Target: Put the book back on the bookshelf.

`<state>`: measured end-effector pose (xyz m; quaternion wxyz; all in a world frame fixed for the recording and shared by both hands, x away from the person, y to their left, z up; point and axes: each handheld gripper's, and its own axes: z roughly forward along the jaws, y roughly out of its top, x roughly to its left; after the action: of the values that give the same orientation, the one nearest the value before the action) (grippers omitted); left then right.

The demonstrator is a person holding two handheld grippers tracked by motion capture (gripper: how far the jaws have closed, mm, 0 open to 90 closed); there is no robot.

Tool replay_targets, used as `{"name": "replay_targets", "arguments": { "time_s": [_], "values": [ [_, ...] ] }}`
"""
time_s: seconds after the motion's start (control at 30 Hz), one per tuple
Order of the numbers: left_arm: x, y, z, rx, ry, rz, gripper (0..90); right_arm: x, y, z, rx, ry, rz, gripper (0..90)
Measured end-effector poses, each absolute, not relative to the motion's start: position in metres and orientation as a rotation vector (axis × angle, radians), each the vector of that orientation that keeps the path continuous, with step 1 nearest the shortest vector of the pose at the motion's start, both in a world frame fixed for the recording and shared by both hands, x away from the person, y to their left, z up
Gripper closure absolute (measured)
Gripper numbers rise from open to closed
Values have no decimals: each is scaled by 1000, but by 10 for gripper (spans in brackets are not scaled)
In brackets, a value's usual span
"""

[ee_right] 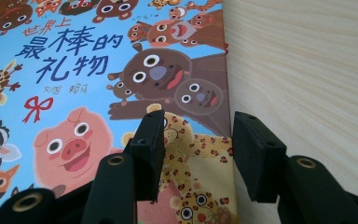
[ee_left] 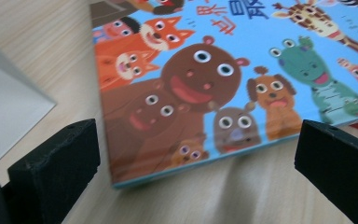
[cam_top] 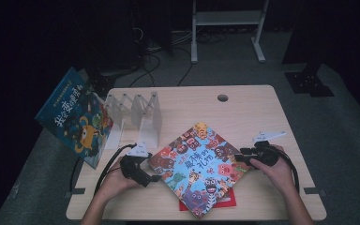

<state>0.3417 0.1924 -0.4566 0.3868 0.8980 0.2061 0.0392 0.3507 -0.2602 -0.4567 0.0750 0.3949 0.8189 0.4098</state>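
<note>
At lower centre, bracketing the book (cam_top: 199,169): left gripper (cam_top: 155,178) wide, right gripper (cam_top: 238,157) half-open astride its edge, unclamped; next, probably close and lift.

A darkened lab or recording studio: a lone light-wood table (cam_top: 243,101) on grey carpet, black cables (cam_top: 161,58) trailing across the far floor (beside a white equipment stand (cam_top: 227,18)).

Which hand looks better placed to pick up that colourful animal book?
Probably the right. The right gripper has its jaws astride the animal book's edge, half open. The left gripper is wide open, just short of the corner.
</note>
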Motion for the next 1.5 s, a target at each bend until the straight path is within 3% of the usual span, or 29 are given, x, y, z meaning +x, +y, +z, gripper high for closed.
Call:
{"name": "replay_targets", "arguments": {
  "time_s": [1.5],
  "values": [
    [319, 210, -453, 2273, 557, 1, 0, 354, -216, -457, 1038, 2523, 1275, 536]
  ]
}}
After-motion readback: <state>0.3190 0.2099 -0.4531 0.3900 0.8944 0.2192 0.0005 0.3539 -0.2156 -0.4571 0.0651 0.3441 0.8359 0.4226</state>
